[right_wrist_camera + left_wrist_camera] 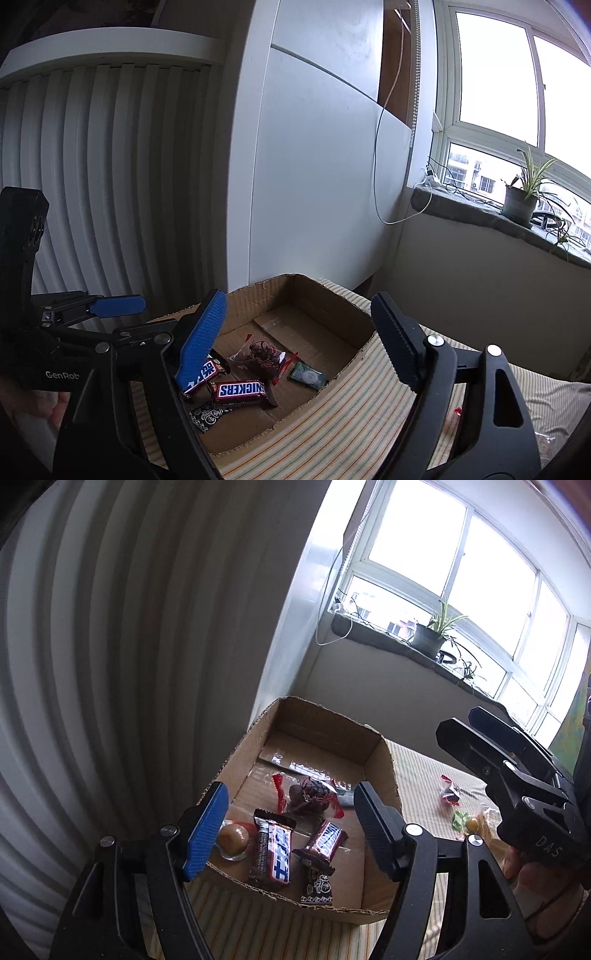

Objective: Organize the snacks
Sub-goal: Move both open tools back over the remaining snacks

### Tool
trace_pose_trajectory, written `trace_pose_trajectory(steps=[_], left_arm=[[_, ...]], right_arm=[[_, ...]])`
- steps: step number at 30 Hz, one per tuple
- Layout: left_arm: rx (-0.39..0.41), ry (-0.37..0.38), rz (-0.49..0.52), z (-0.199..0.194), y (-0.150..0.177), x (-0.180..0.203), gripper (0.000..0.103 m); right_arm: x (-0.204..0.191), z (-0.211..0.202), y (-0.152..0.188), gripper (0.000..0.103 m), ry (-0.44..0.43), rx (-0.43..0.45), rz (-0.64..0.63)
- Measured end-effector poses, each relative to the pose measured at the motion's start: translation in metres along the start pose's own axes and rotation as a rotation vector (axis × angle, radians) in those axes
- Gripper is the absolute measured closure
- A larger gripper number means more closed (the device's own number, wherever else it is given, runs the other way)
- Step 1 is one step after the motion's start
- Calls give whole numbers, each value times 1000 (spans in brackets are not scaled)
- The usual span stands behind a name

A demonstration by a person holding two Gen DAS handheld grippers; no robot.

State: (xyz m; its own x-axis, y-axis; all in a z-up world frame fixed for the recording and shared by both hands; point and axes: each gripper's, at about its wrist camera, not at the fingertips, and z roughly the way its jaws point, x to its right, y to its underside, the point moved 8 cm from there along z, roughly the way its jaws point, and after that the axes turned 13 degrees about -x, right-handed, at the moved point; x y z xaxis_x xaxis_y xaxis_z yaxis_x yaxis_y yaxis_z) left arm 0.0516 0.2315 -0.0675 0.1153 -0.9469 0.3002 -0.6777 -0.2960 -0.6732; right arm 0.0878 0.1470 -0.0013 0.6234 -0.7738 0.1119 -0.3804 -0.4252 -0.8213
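An open cardboard box (325, 723) sits on a striped cloth and holds several snacks. Among them are a Snickers bar (327, 840), a blue-and-white bar (275, 853), a red-wrapped candy bag (310, 794), a round caramel sweet (232, 838) and a dark patterned packet (317, 884). My left gripper (291, 788) hovers open above the box's near end, nothing between its pads. My right gripper (300, 297) is open and empty over the same box (332, 295). Below it lie the Snickers bar (240, 390) and a green packet (308, 376). Each gripper shows in the other's view: right gripper (458, 722), left gripper (147, 315).
Loose sweets lie on the striped cloth (417, 775) right of the box: a red one (450, 794), a green one (460, 819), a yellow one (472, 823). A ribbed white wall (110, 166) and a cabinet (314, 166) stand behind. A potted plant (519, 203) is on the windowsill.
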Motion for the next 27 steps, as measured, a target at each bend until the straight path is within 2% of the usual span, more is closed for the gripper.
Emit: trace_pose_trajectory(steps=[2,4,6,10,14,16,22,27], left_arm=[[12,-34,14,-9,-2,4,33],[36,-72,36,-21,-4,8,32],[59,-113,59,-33,-7,12,27],[90,-148,107,-46,-11,25,26],[91,-149,146,-46,-13,45,26],[91,-144,170,-46,-12,59,26],[78,-126,269,-37,-6,114,25],[59,-85,338,-25,0,163,25]], right_arm=[[4,-7,3,19,11,6,21],[11,-14,8,12,27,9,47],[20,-20,13,11,41,14,78],[38,-36,25,11,67,21,117],[62,-50,45,10,94,12,165],[77,-58,57,0,118,4,189],[129,-93,94,0,198,8,266],[181,-128,129,0,301,0,325]])
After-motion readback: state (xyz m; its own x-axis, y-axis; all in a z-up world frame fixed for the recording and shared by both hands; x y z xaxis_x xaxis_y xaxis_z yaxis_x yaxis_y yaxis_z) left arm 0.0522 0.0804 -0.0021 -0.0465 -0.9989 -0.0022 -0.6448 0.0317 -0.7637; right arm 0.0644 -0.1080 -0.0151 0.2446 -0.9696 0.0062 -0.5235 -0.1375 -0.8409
